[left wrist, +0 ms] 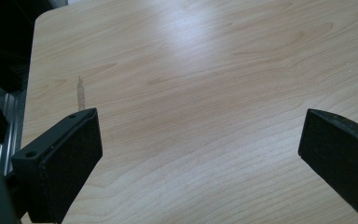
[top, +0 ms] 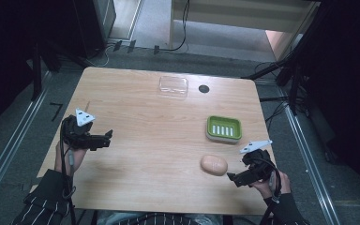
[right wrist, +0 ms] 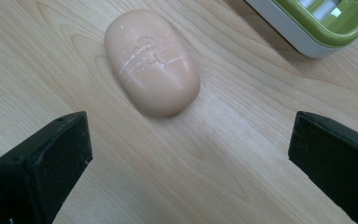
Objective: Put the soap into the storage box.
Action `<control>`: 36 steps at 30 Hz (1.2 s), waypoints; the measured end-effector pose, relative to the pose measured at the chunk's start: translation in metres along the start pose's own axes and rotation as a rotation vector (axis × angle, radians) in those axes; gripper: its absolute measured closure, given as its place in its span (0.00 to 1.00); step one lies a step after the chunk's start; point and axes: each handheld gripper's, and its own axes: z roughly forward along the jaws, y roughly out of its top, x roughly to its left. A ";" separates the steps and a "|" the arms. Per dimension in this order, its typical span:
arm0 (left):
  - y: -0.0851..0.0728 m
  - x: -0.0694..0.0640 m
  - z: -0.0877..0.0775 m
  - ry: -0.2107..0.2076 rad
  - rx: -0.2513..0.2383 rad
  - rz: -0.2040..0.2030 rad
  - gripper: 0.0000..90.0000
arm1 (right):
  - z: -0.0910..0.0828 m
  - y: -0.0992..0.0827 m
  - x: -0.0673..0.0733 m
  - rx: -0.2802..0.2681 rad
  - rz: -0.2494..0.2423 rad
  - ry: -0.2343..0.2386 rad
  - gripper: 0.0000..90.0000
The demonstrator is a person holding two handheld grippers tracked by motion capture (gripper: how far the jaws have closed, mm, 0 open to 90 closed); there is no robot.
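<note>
A peach oval soap bar (top: 214, 164) lies on the wooden table (top: 159, 140), just in front of a green soap dish (top: 224, 128) with a white slotted insert. My right gripper (top: 231, 177) is open a short way to the right of the soap, jaws pointing at it; the right gripper view has the soap (right wrist: 152, 63) ahead of the spread jaws and a corner of the dish (right wrist: 321, 21) at top right. My left gripper (top: 108, 138) hovers open at the table's left side, with bare wood (left wrist: 200, 93) between its jaws.
A clear plastic lid or tray (top: 173, 86) rests near the table's far edge, beside a small black round spot (top: 204, 88). Metal rails and cables run along the floor around the table. Dark stands flank both sides.
</note>
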 end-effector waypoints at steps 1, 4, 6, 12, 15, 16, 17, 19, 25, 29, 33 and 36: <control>0.000 0.000 0.000 -0.001 -0.001 0.001 0.00 | 0.000 0.000 0.000 0.003 -0.007 -0.001 0.00; 0.000 0.000 0.001 -0.002 -0.001 0.001 0.00 | 0.000 0.001 0.001 0.005 -0.016 -0.003 0.00; 0.000 0.000 0.000 -0.002 0.000 0.000 0.00 | 0.001 0.001 0.001 0.002 -0.022 -0.003 0.00; -0.001 0.000 0.001 -0.004 0.002 0.003 0.00 | 0.001 0.003 0.002 -0.001 -0.032 -0.002 0.00; -0.001 0.001 -0.001 -0.001 -0.002 -0.003 0.00 | 0.002 0.005 0.004 0.006 -0.048 -0.007 0.00; -0.001 0.000 0.000 0.000 -0.003 -0.003 0.00 | 0.002 0.006 0.004 0.001 -0.053 -0.003 0.00; -0.001 0.000 0.000 -0.002 -0.001 0.000 0.00 | 0.002 0.007 0.005 0.001 -0.064 -0.007 0.00; 0.000 -0.001 0.001 -0.004 0.002 0.003 0.00 | 0.003 0.008 0.005 -0.001 -0.079 -0.001 0.00; -0.001 0.000 0.000 -0.002 0.002 -0.001 0.00 | 0.007 0.013 0.007 0.012 -0.103 0.005 0.00; 0.000 0.000 0.000 -0.005 0.001 0.002 0.00 | 0.009 0.017 0.008 0.015 -0.118 0.001 0.00; 0.000 -0.001 0.000 -0.005 0.001 0.001 0.00 | 0.011 0.018 0.008 0.016 -0.126 0.001 0.00; 0.000 0.000 0.000 -0.005 -0.001 0.001 0.00 | 0.011 0.020 0.008 0.013 -0.128 0.002 0.00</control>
